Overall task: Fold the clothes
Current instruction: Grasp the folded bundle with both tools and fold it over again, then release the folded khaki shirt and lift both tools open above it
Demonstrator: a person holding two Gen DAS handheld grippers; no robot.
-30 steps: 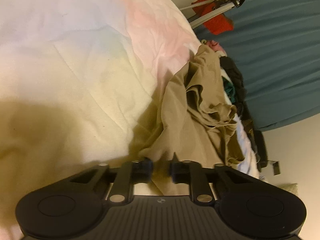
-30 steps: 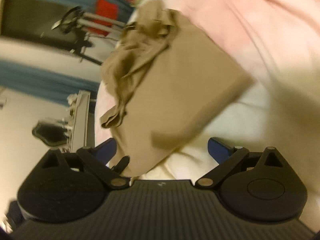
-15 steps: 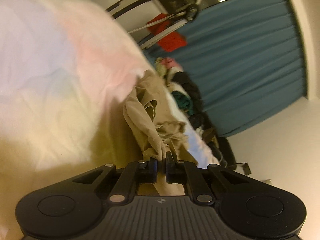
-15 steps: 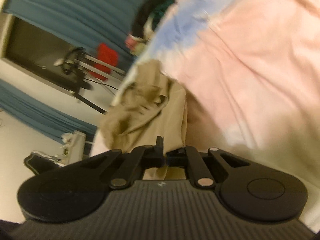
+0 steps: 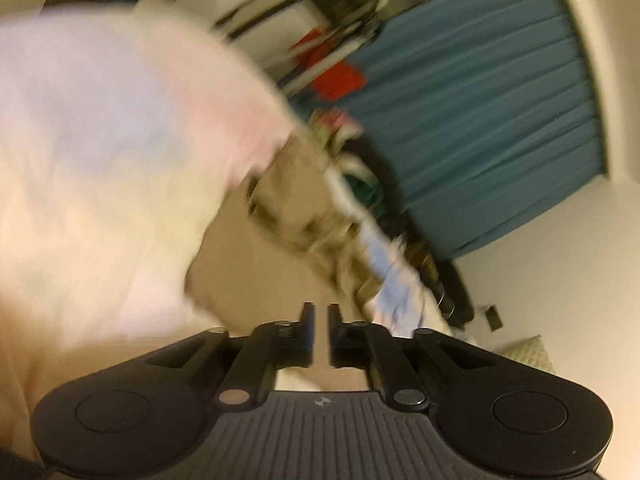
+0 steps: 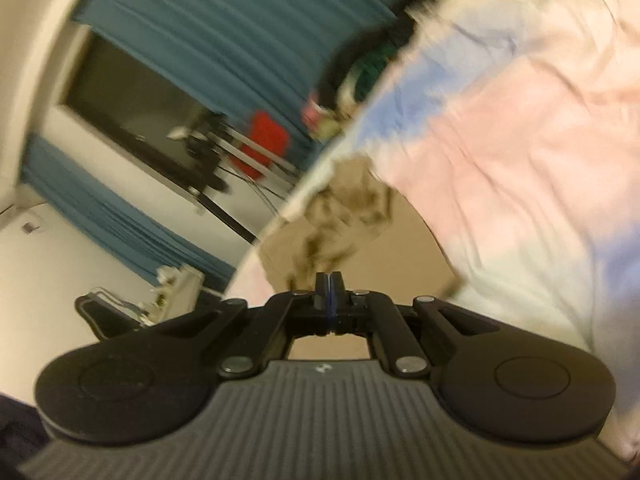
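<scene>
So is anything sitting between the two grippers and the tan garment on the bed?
Nothing visible. The tan garment runs right up to the left gripper, whose jaws are opening, and the shut right gripper. The frames are blurred.

We see a tan garment [image 5: 280, 248] on a pastel pink, blue and cream tie-dye bedspread [image 6: 520, 160], teal pleated curtains [image 5: 480, 120], and black grippers with a ribbed grey body.
</scene>
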